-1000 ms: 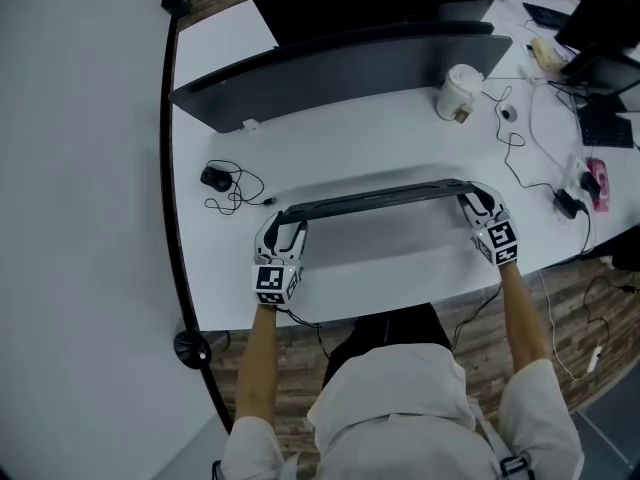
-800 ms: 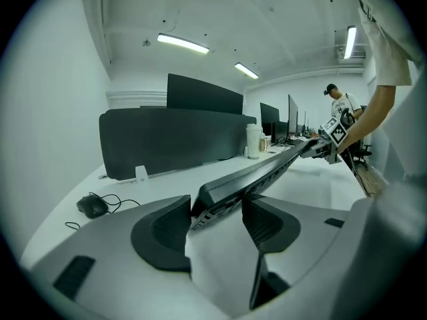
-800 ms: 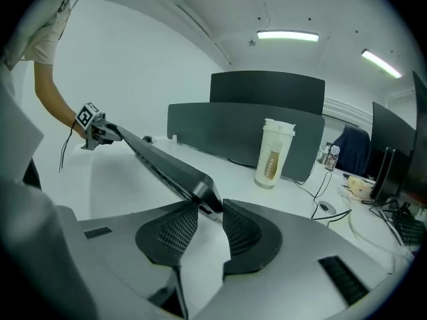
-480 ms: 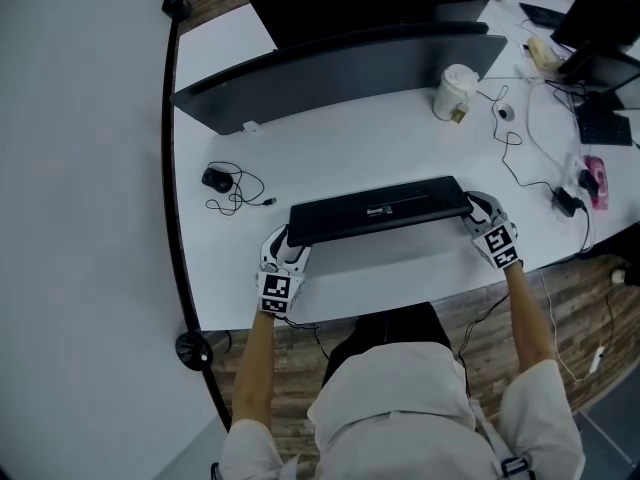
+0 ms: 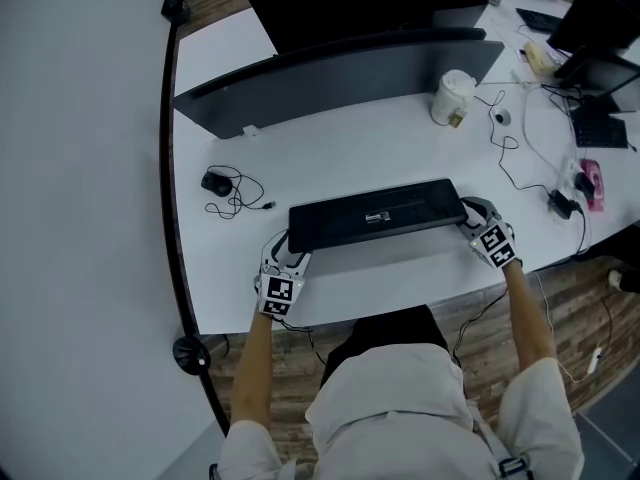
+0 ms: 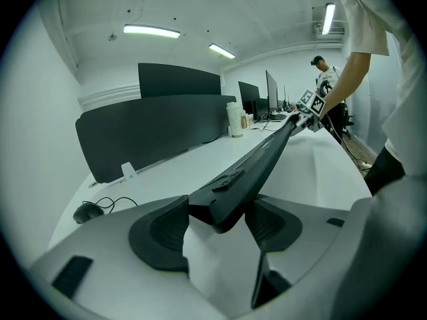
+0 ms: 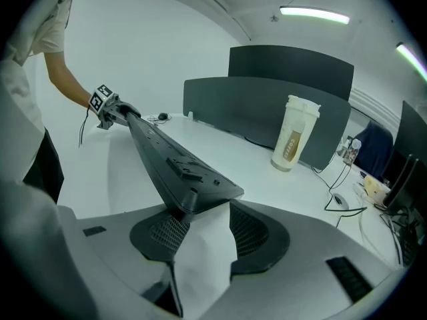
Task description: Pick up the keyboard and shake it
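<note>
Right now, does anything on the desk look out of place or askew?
Yes: the keyboard is flipped, labelled underside up, and tilted. Its ends sit between the opening fingers of the left gripper and right gripper.

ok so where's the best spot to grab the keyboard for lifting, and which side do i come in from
Take the keyboard by its two short ends, one set of tongs coming in from the left end and one from the right, jaws closing across its thin edge. It is long, flat and slim, turned underside up, so a single grip mid-length would probably let it tip or twist.
</note>
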### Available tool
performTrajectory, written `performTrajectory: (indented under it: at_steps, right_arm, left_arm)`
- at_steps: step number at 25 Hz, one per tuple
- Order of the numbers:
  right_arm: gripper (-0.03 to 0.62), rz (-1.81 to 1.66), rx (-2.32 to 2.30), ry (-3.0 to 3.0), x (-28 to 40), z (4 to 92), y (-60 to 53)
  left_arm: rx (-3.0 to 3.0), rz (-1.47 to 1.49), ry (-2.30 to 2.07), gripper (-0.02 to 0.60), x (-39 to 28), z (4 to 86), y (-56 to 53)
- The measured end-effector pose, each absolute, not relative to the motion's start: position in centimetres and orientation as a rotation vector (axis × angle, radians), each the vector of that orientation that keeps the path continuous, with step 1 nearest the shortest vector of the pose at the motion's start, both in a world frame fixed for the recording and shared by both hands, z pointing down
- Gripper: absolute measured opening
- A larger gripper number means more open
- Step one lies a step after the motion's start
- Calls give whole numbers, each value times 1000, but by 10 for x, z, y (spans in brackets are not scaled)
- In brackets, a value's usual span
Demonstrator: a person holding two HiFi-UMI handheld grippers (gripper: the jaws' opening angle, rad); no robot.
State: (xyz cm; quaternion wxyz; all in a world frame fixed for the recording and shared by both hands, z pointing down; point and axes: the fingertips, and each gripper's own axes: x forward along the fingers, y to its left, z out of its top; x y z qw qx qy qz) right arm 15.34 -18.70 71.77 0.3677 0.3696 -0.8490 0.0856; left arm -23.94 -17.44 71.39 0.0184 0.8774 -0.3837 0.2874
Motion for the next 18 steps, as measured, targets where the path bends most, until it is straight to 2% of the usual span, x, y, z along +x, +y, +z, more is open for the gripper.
performTrajectory:
  at_steps: [5, 11, 18]
  right_arm:
    - [212, 323, 923, -2136, 154, 738, -178]
    - [247, 411, 848, -2117, 153, 745, -166]
    - [249, 536, 826, -2080, 152, 746, -153]
  left_arm:
    - [2660, 976, -1183, 282, -242, 738, -166]
    - [2617, 1045, -1114, 319, -242, 751, -157]
    - [2578, 1121, -954, 339, -242, 758, -149]
